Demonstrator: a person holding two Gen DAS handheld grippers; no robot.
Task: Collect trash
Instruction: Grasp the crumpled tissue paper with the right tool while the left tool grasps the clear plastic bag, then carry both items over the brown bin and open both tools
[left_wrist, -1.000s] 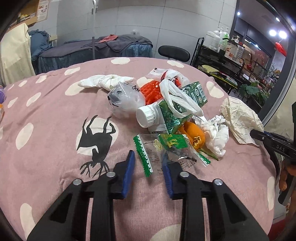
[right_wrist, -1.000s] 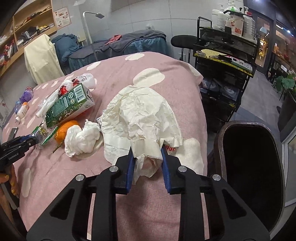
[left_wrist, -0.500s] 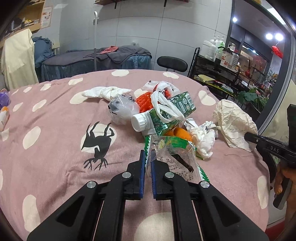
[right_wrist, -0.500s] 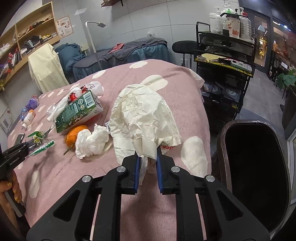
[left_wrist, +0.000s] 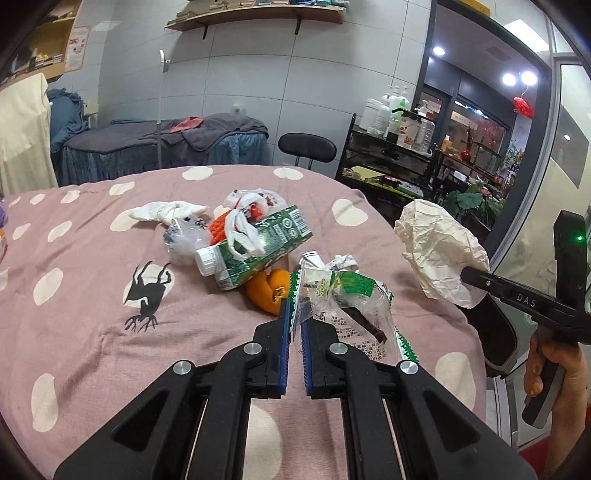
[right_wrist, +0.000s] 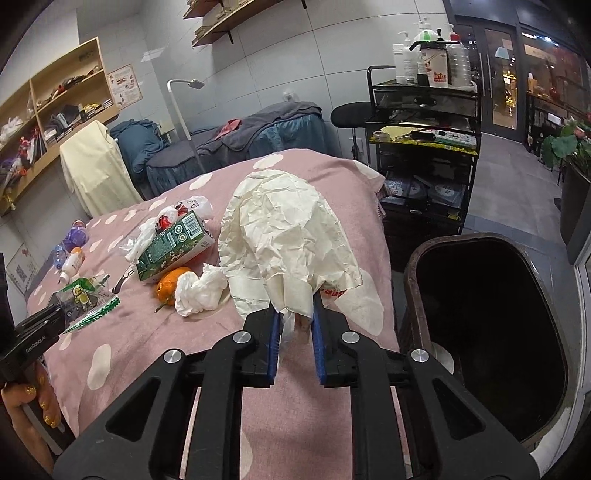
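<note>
Beside table edge (right_wrist: 380, 206), bin (right_wrist: 413, 273) agape

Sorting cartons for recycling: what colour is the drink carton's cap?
White, on the green carton; its cap shows best in the left wrist view.

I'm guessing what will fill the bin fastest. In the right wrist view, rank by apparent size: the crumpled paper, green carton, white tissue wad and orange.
1. Crumpled paper, though it is nearest the camera, held in the right gripper.
2. Green carton.
3. White tissue wad.
4. Orange, partly hidden by the wad.
</note>
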